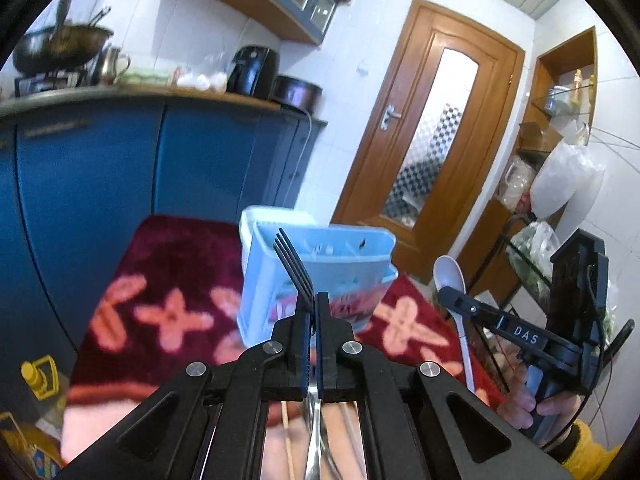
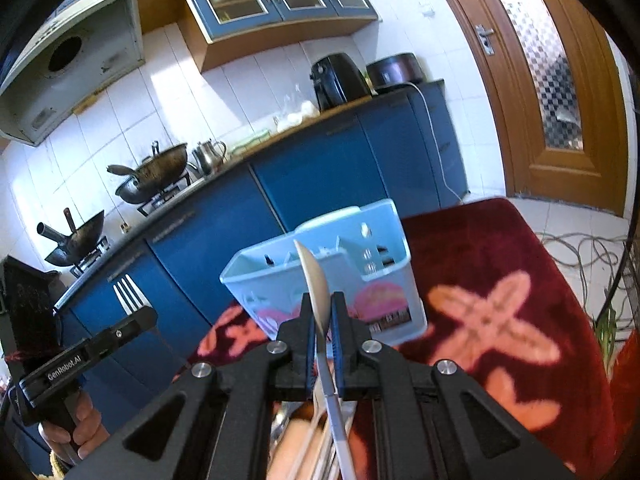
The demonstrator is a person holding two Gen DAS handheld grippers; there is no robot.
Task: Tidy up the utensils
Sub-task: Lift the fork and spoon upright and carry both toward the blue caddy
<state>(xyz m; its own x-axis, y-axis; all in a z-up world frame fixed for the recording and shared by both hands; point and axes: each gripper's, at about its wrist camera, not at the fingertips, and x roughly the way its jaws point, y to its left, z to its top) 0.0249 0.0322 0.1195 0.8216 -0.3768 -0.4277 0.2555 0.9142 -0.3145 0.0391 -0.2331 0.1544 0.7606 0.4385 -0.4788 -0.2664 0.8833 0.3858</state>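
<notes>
A metal fork (image 1: pixel 294 266) juts up from my left gripper (image 1: pixel 313 304), which is shut on it, tines toward the light blue plastic utensil holder (image 1: pixel 320 280). That holder stands on the dark red flowered cloth (image 1: pixel 168 280) just beyond both grippers. In the right wrist view my right gripper (image 2: pixel 322 308) is shut on a white plastic spoon (image 2: pixel 316 280), bowl upward, in front of the utensil holder (image 2: pixel 332 280). The spoon (image 1: pixel 450 276) and the right gripper (image 1: pixel 452 294) also show at the right of the left wrist view. The fork (image 2: pixel 130 294) and left gripper (image 2: pixel 144 314) appear at the lower left of the right wrist view.
Blue kitchen cabinets (image 1: pixel 120 160) with woks (image 2: pixel 156 172), a kettle (image 2: pixel 208 156) and an air fryer (image 2: pixel 340 80) stand behind the cloth-covered table. A wooden door (image 1: pixel 436 120) is at the right. More utensils lie below the grippers (image 2: pixel 316 440). Cables lie on the floor (image 2: pixel 580 248).
</notes>
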